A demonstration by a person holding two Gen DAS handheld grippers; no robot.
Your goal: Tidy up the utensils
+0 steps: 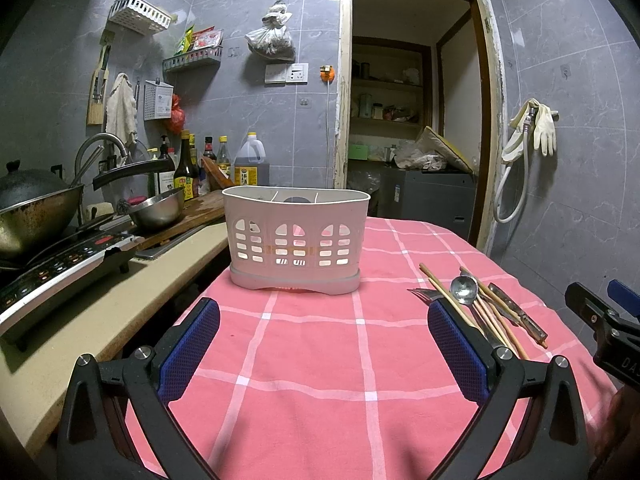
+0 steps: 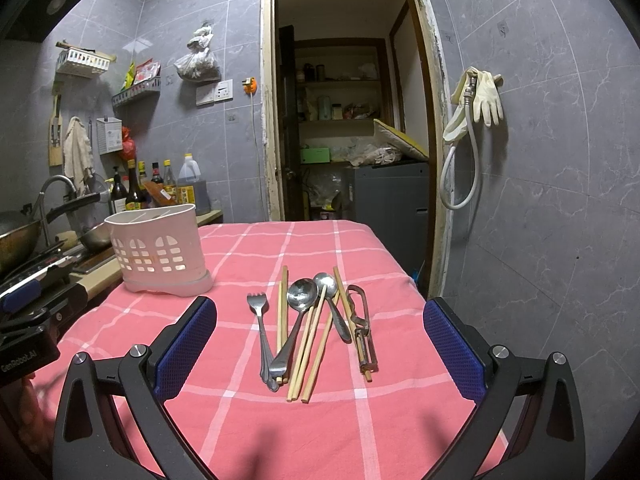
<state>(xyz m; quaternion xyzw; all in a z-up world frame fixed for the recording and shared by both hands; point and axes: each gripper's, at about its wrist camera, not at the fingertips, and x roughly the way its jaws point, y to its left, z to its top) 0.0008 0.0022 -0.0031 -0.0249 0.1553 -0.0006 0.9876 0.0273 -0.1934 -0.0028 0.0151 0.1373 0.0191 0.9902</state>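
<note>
fingers (image 2: 184, 344) wide apart, empty, utensils (image 2: 312, 332) ahead

Left gripper (image 1: 324, 320) hangs low over the tablecloth (image 1: 304, 360), jaws spread wide, nothing btwn the blue pads (image 1: 188, 348); right gripper (image 2: 320, 318) likewise low over the same cloth, jaws wide apart, pads empty; seen from the left cam, the right gripper sits at the cloth's right edge, w/ a bit of a hand (image 1: 618, 432) beneath it.
</note>
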